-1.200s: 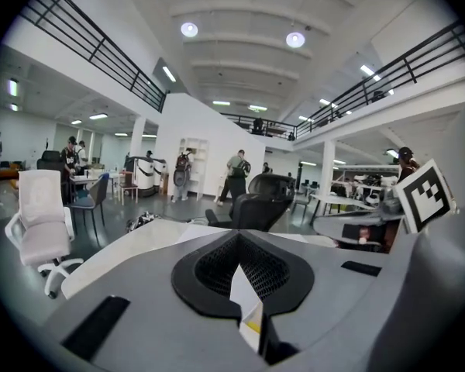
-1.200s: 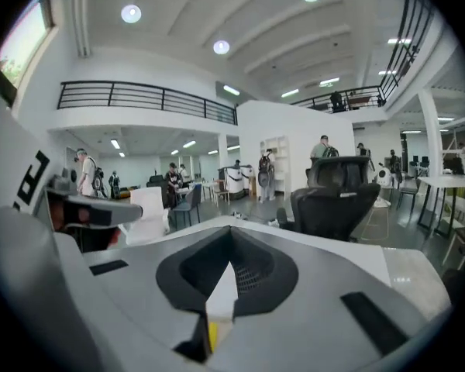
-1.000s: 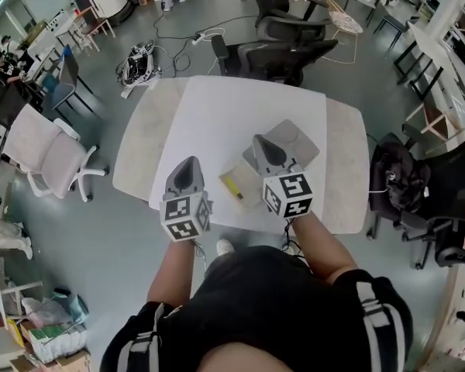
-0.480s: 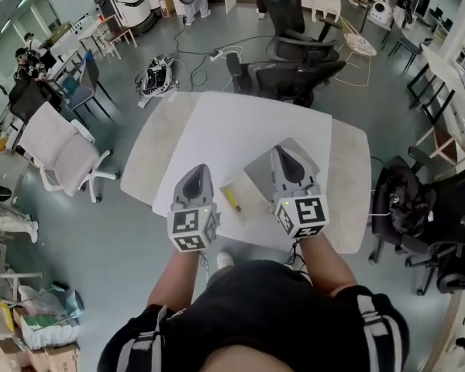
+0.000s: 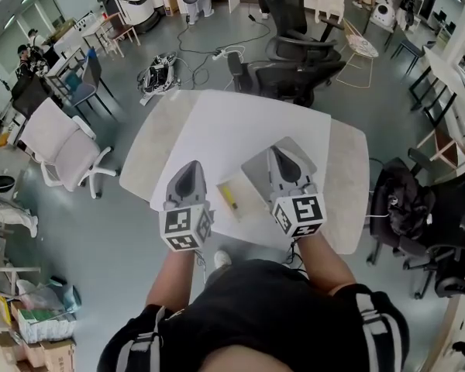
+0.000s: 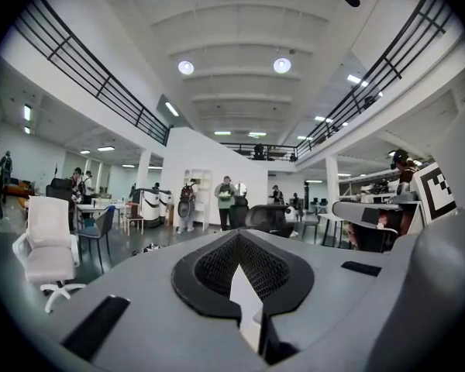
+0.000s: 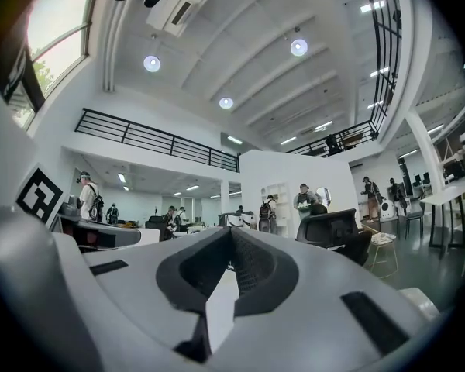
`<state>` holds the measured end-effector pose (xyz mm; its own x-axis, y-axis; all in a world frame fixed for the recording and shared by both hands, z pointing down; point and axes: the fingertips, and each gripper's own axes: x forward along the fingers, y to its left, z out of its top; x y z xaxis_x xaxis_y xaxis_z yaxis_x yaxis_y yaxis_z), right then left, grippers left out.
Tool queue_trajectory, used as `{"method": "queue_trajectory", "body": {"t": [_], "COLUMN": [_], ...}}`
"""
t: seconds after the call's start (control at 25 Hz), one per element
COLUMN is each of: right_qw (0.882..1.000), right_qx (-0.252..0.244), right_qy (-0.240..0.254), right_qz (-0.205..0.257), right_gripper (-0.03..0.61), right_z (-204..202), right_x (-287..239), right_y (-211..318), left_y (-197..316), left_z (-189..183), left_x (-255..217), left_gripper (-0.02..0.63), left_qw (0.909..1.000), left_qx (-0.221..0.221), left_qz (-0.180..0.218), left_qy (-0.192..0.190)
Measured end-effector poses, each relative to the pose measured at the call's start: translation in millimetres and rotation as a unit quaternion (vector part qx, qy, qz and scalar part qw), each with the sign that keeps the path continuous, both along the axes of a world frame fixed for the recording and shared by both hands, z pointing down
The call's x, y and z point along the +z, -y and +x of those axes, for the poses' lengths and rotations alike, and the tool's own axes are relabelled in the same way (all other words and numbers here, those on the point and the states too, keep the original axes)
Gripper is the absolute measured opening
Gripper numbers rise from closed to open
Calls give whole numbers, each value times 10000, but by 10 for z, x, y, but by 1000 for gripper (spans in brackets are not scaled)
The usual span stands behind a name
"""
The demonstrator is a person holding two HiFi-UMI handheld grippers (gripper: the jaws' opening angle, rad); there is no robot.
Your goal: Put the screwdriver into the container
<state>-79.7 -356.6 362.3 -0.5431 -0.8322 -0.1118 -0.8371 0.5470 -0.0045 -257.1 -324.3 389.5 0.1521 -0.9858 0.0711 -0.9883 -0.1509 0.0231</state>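
Head view shows the left gripper (image 5: 189, 167) and right gripper (image 5: 277, 153) side by side over the white table (image 5: 217, 122), both clenched on nothing, with the yellow screwdriver (image 5: 230, 198) lying on a pale flat box (image 5: 246, 204) between them.

Bright, even indoor light fills all three views. Round ceiling lamps (image 6: 282, 65) glow overhead, and a window (image 7: 58, 23) blows out to white in the right gripper view. The pale surface (image 5: 232, 126) carries only soft shadows. Both gripper views bend strongly, with black corners and a soft foreground.
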Motion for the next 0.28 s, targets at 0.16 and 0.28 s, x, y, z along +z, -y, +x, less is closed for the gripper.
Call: {"method": "queue_trajectory", "body": {"t": [0.16,0.28], "right_qw": [9999,9998], "right_qx": [-52,-98], "right_qy": [-137,-146], "right_qz": [13,-22], "right_gripper": [11,11], "right_z": [-47,-69], "right_x": [38,58], "right_y": [-19,-30], "left_y": [-22,-37], "left_z": [7,10], "left_x": [24,65], "left_gripper": [6,6], "left_qw": [10000,10000], "left_qx": [-7,-7], "left_qz": [-12,-60], "left_qy": [16,1]}}
